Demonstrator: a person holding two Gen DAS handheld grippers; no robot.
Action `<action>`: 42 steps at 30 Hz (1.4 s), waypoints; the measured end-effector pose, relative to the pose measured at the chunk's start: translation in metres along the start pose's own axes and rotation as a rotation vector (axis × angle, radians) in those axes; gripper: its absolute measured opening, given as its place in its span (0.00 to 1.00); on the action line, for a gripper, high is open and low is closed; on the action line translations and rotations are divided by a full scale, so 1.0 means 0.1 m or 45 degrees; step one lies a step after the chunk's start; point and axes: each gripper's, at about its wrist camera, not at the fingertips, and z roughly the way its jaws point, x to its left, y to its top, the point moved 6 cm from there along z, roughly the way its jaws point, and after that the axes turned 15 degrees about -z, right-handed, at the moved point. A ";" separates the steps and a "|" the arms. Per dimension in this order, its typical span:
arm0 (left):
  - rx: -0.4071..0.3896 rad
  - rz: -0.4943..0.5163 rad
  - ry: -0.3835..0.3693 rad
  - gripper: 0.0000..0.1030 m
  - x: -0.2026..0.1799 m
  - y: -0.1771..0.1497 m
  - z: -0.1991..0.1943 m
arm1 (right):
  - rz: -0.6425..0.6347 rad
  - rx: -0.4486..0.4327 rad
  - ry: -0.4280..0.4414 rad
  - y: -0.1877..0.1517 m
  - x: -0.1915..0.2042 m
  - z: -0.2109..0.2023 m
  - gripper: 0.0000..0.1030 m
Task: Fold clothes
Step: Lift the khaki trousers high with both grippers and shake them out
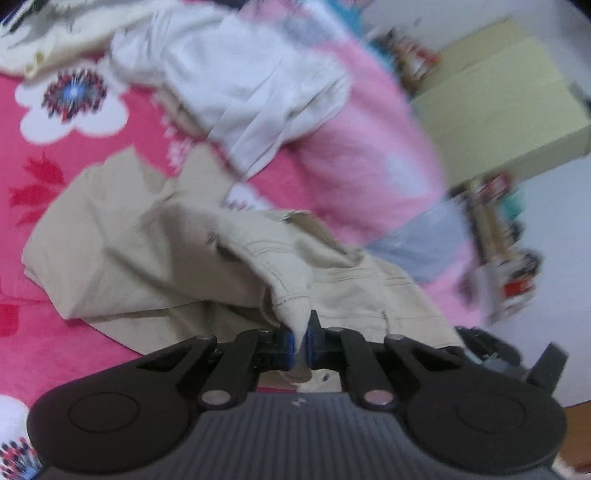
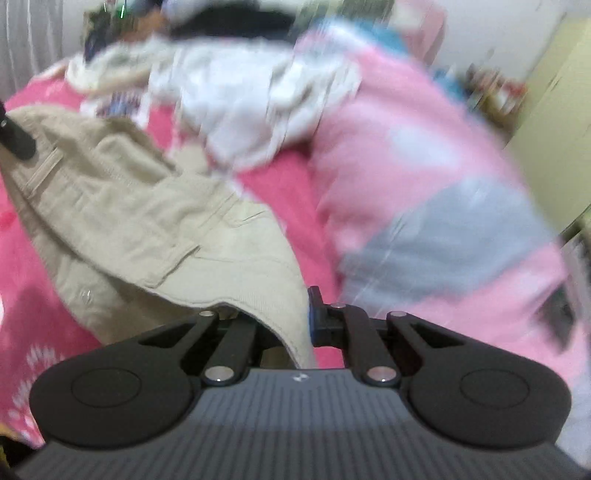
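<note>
A beige garment with stitched seams and a pocket (image 1: 155,254) lies crumpled on the pink flowered bed cover (image 1: 55,354). My left gripper (image 1: 303,343) is shut on a seamed edge of it and holds that edge up. In the right wrist view the same beige garment (image 2: 147,218) spreads to the left, and my right gripper (image 2: 301,328) is shut on its hemmed corner. The other gripper shows at the right edge of the left wrist view (image 1: 517,354) and at the left edge of the right wrist view (image 2: 16,140).
A white-grey garment (image 1: 240,85) and a cream one (image 1: 48,33) lie in a pile further back. A pink and grey quilt (image 2: 424,177) is bunched on the right. A yellow cabinet (image 1: 509,110) and cluttered shelves (image 1: 495,236) stand beyond the bed.
</note>
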 end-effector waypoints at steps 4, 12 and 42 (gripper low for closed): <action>-0.148 -0.010 -0.210 0.06 -0.39 0.02 -0.80 | -0.076 -0.171 -0.192 0.46 -0.19 -0.66 0.04; -0.469 0.149 -0.580 0.06 -1.49 0.07 -2.35 | -0.208 -0.537 -0.546 1.32 -0.92 -2.07 0.04; -1.113 0.376 -0.700 0.06 -3.60 -0.98 -3.70 | -0.941 -1.464 -1.091 3.08 -3.14 -3.52 0.04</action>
